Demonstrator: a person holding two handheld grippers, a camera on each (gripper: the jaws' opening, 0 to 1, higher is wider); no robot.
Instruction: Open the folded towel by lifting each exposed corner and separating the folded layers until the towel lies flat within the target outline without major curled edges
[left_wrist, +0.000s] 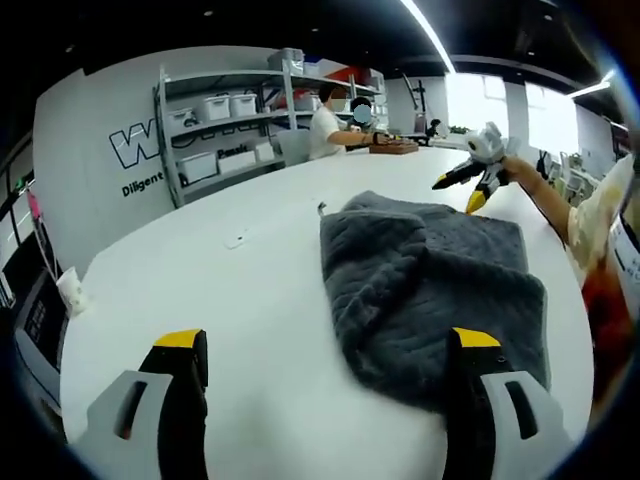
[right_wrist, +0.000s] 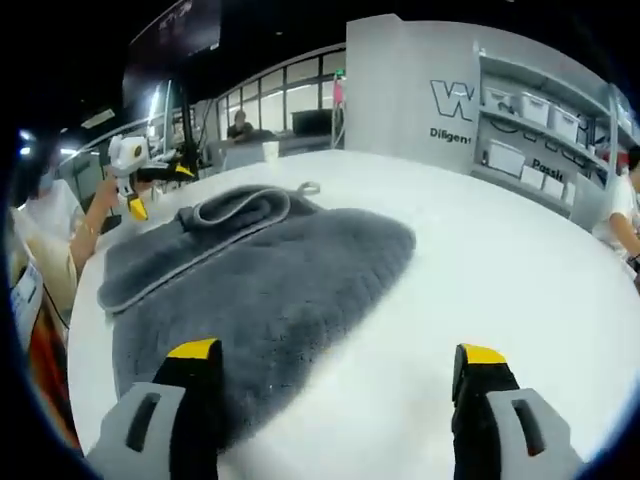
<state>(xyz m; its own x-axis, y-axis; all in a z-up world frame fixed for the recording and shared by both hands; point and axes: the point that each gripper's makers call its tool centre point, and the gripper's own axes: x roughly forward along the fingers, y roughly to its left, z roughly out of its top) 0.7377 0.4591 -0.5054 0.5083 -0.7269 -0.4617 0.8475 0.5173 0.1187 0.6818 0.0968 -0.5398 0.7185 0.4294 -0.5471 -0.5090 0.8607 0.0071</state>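
Here both grippers, left gripper (left_wrist: 325, 375) and right gripper (right_wrist: 340, 385), hold jaws spread, empty. The thick grey folded terry towel (left_wrist: 430, 290) lies on the white table (left_wrist: 240, 290). Pinch 1 top-layer corner only, lifting outward.

Place: a lab or open-plan workroom.
Work surface: a broad white table (left_wrist: 250, 300) reaches ahead of the left gripper's jaws.
Storage: grey metal shelving (left_wrist: 225, 125) holding white plastic bins (left_wrist: 215, 107) stands far ahead, against a grey wall with printed lettering (left_wrist: 140, 150).
Lighting: long ceiling strip lights (left_wrist: 430, 35) overhead.
People: a person in a white shirt (left_wrist: 325, 130) works beyond the table's far edge.
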